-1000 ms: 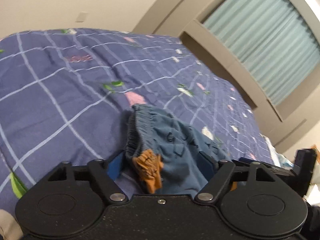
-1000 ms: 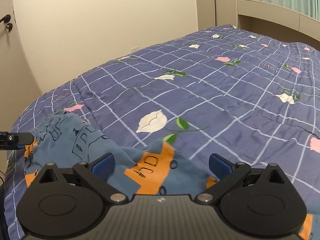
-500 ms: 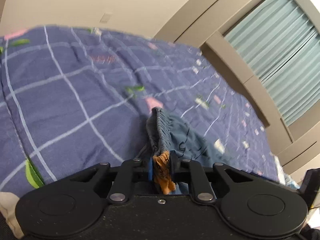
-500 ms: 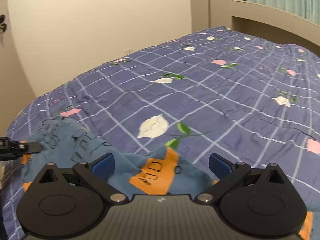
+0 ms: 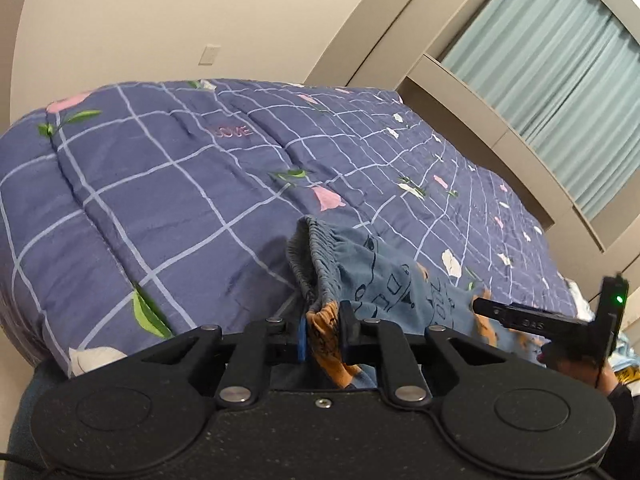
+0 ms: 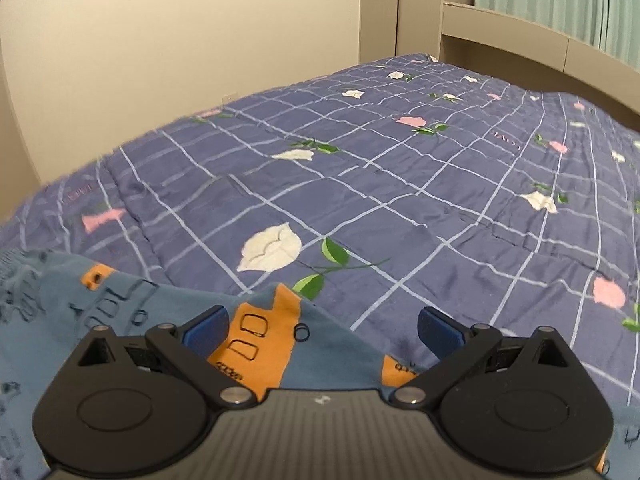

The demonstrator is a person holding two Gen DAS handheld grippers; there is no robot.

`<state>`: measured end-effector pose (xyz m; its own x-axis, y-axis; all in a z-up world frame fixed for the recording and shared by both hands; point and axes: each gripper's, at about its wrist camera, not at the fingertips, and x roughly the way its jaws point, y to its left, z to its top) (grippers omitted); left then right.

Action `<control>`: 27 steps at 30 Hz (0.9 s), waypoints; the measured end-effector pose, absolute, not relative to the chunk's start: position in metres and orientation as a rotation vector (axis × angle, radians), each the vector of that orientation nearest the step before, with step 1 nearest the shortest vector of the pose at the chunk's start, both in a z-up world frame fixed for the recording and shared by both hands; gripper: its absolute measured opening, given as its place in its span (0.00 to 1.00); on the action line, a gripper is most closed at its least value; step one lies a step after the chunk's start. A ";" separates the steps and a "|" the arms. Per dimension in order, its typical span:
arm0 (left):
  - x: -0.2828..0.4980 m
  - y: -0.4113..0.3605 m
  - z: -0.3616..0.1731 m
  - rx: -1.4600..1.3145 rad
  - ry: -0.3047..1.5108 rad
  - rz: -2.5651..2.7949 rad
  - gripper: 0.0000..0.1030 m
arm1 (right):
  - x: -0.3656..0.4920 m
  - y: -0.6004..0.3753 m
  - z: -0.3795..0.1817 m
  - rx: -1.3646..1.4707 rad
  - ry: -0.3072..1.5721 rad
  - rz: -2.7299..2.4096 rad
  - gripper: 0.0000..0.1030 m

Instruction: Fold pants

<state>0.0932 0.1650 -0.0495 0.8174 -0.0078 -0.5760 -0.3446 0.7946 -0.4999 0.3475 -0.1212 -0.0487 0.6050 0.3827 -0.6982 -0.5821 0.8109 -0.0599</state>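
Clamped on a fold of orange-and-blue cloth, the left gripper (image 5: 323,338) sits at the bottom of the left wrist view, its jaws narrow and pressing the fabric near the waistband of the pants (image 5: 384,280). That waistband is a gathered grey-blue elastic band standing up off the quilt (image 5: 168,184), and the rest of the garment trails away to the right, blue with black line drawings and orange patches. The quilt is purple-blue with a pale grid, pink and white flowers and green leaves, and a small pink word on it reads "LOVE". At the right edge the right gripper (image 5: 532,322) reaches in sideways over the pants, with a green light lit on its body; from here I cannot tell how wide it stands. A teal curtain (image 5: 560,64) hangs behind the bed. From the right wrist view, the right gripper (image 6: 322,326) has its blue pads (image 6: 208,326) spread wide, with nothing pressed between them. The pants (image 6: 256,344) lie on the quilt (image 6: 440,200) under and between these fingers, rumpled, spreading to the left edge of the view. The drawn marks on the orange patch are too small to read.
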 end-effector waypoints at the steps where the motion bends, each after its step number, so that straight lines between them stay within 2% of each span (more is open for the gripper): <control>1: 0.094 0.164 -0.049 -0.623 0.597 0.193 0.16 | 0.349 -0.118 -0.052 -0.319 0.733 0.548 0.99; 6: 0.101 0.164 -0.050 -0.601 0.643 0.196 0.21 | 0.354 -0.115 -0.059 -0.342 0.708 0.482 1.00; 9: 0.099 0.163 -0.047 -0.581 0.642 0.230 0.45 | 0.350 -0.120 -0.055 -0.333 0.693 0.483 1.00; 11: 0.098 0.159 -0.041 -0.537 0.615 0.266 0.73 | 0.342 -0.127 -0.050 -0.342 0.668 0.482 1.00; 14: 0.098 0.149 -0.026 -0.433 0.572 0.281 0.83 | 0.328 -0.146 -0.042 -0.333 0.645 0.477 1.00; 19: 0.112 0.120 -0.005 -0.280 0.516 0.200 0.94 | 0.293 -0.192 -0.034 -0.311 0.621 0.446 1.00; 27: 0.166 0.058 -0.018 -0.191 0.585 0.047 0.95 | 0.249 -0.287 -0.025 -0.194 0.596 0.405 1.00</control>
